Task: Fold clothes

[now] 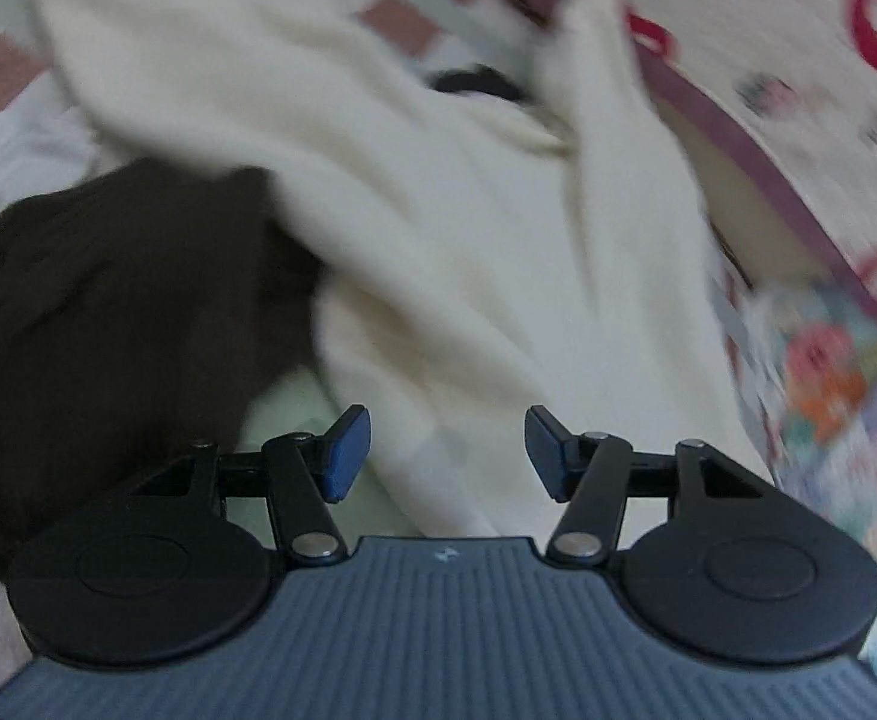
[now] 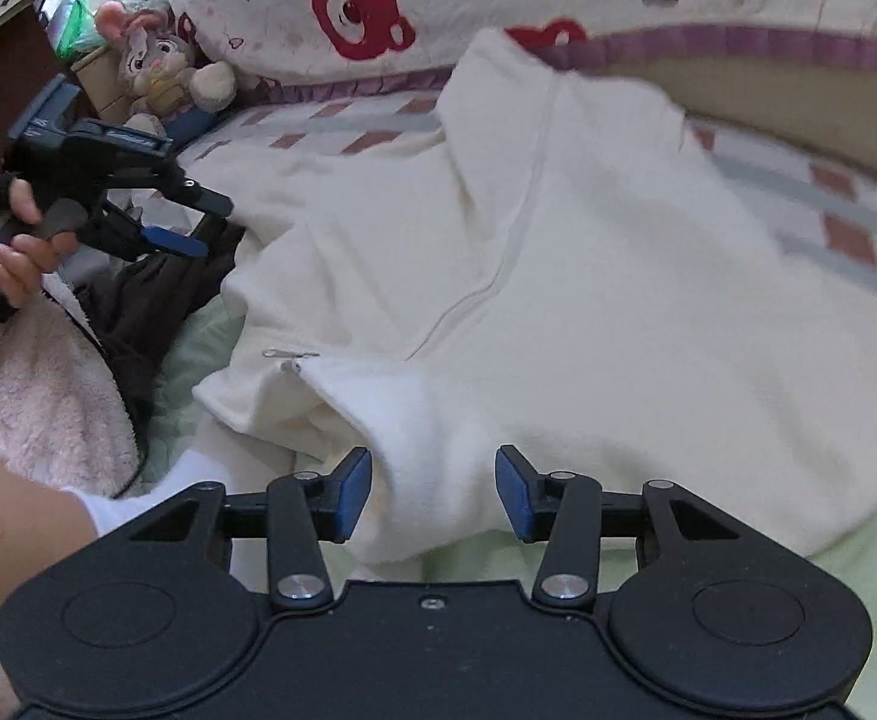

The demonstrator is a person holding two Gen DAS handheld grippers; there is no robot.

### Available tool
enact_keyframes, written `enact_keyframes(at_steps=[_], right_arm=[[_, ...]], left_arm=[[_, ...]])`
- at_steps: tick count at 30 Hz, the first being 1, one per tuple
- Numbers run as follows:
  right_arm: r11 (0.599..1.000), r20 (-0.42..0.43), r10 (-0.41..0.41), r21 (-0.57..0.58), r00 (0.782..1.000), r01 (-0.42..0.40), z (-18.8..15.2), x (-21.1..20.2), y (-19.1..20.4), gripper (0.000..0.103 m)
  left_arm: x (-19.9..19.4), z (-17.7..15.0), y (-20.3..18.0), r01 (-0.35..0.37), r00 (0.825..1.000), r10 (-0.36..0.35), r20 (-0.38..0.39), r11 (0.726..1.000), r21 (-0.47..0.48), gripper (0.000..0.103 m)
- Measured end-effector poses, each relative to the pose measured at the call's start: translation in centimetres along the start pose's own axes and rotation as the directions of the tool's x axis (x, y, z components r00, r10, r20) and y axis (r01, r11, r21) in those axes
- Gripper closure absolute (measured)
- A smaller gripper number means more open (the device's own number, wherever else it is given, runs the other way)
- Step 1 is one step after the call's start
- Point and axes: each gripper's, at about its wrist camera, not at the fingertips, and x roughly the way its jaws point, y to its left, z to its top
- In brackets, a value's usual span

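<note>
Both grippers, left gripper [image 1: 447,453] and right gripper [image 2: 432,495], hover released over a cream zip-up fleece [image 2: 558,276]; only the right view shows a plush rabbit [image 2: 156,60] beyond it.

The left gripper [image 1: 447,450] points steeply down, its blue pads [image 1: 342,456] standing apart with nothing pressed between them. From the right wrist view the same gripper [image 2: 189,228] shows at the left edge, held by a hand [image 2: 21,252] whose fingers curl round its black handle and trigger. The right gripper [image 2: 432,492] also tilts downward, its pads [image 2: 351,495] parted and gripping nothing, the two fingers level with each other. At the lower left of that view a bare forearm [image 2: 12,534] comes in from the edge, with a white cuff [image 2: 138,492] at its end.
</note>
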Motion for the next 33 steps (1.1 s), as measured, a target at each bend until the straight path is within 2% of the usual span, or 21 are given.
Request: enact_keyframes(at_steps=[3, 4, 5, 6, 8, 9, 10, 11, 12, 13, 14, 15, 17, 19, 22, 24, 29, 31, 33], right_arm=[[0.997, -0.008, -0.077, -0.020, 0.997, 0.077, -1.3, 2.0, 0.2, 0.052], [0.994, -0.006, -0.109, -0.023, 0.994, 0.109, -1.7, 2.5, 0.3, 0.055], [0.993, 0.008, -0.115, -0.006, 0.993, 0.115, -1.9, 2.4, 0.2, 0.062], [0.994, 0.027, -0.109, 0.018, 0.994, 0.109, -2.0, 2.1, -0.1, 0.076], [0.994, 0.066, -0.092, 0.061, 0.994, 0.088, -2.1, 1.4, -0.6, 0.093], [0.995, 0.087, -0.076, 0.078, 0.993, 0.070, -2.0, 0.9, -0.8, 0.093], [0.995, 0.110, -0.068, 0.084, 0.992, 0.059, -1.8, 0.2, -0.8, 0.094], [0.995, 0.135, -0.062, 0.085, 0.989, 0.051, -1.5, -0.6, -0.8, 0.094], [0.995, 0.159, -0.056, 0.086, 0.986, 0.043, -1.2, -1.4, -0.8, 0.094], [0.996, 0.184, -0.051, 0.087, 0.982, 0.035, -0.9, -2.3, -0.8, 0.094], [0.997, 0.207, -0.058, 0.066, 0.977, 0.045, -0.4, -3.7, -0.5, 0.095], [0.997, 0.221, -0.075, 0.033, 0.972, 0.070, 0.1, -5.1, -0.1, 0.095], [0.996, 0.218, -0.083, 0.000, 0.972, 0.085, 0.7, -7.5, 0.0, 0.095], [0.998, 0.178, -0.060, 0.040, 0.982, 0.054, 0.4, -8.3, -1.0, 0.096], [0.996, 0.090, -0.078, 0.040, 0.993, 0.075, -1.3, -6.1, -1.8, 0.097], [0.997, 0.037, -0.070, 0.026, 0.997, 0.069, -2.3, -3.6, -1.8, 0.097], [1.000, -0.084, 0.013, -0.004, 0.996, -0.013, -3.4, -0.3, -1.0, 0.096], [0.999, -0.099, 0.049, 0.019, 0.994, -0.047, -3.7, -0.2, -1.4, 0.096], [0.994, -0.108, 0.090, 0.066, 0.990, -0.083, -4.0, -0.1, -2.0, 0.096]], left_arm=[[0.9, 0.3, 0.8, -0.051, 0.998, 0.052, 0.031, 0.999, -0.016, 0.047], [1.2, 0.4, 1.0, -0.062, 0.997, 0.062, 0.034, 0.998, -0.014, 0.047], [1.6, 0.3, 1.1, -0.068, 0.997, 0.068, 0.034, 0.998, -0.012, 0.047], [2.1, 0.3, 1.0, -0.074, 0.997, 0.074, 0.037, 0.997, -0.012, 0.046], [3.0, 0.3, 1.2, -0.089, 0.995, 0.090, 0.049, 0.996, -0.017, 0.046], [3.4, 0.4, 1.1, -0.096, 0.994, 0.096, 0.057, 0.995, -0.003, 0.049], [3.9, 0.3, 0.4, -0.097, 0.994, 0.094, 0.059, 0.994, 0.051, 0.063], [4.2, 0.1, -0.7, -0.119, 0.992, 0.109, 0.069, 0.981, 0.152, 0.091], [3.9, -0.3, -1.9, -0.170, 0.983, 0.145, 0.115, 0.952, 0.256, 0.100], [2.9, -0.6, -2.9, -0.198, 0.974, 0.149, 0.171, 0.927, 0.318, 0.100], [1.6, -1.0, -3.7, -0.193, 0.970, 0.123, 0.210, 0.915, 0.353, 0.100], [0.2, -1.3, -4.0, -0.186, 0.966, 0.101, 0.239, 0.911, 0.368, 0.100], [-2.8, -1.9, -3.8, -0.168, 0.958, 0.068, 0.280, 0.921, 0.352, 0.100], [-4.5, -2.5, -3.1, -0.207, 0.943, 0.094, 0.318, 0.916, 0.344, 0.100], [-4.0, -2.6, -1.6, -0.226, 0.950, 0.139, 0.281, 0.924, 0.308, 0.100], [-2.8, -2.7, -1.5, -0.273, 0.945, 0.190, 0.266, 0.908, 0.318, 0.100], [-1.7, -3.4, -2.7, -0.356, 0.926, 0.261, 0.273, 0.843, 0.402, 0.100], [-1.1, -3.6, -3.1, -0.398, 0.912, 0.298, 0.283, 0.810, 0.431, 0.099], [-0.4, -4.4, -3.6, -0.444, 0.893, 0.335, 0.301, 0.762, 0.470, 0.099]])
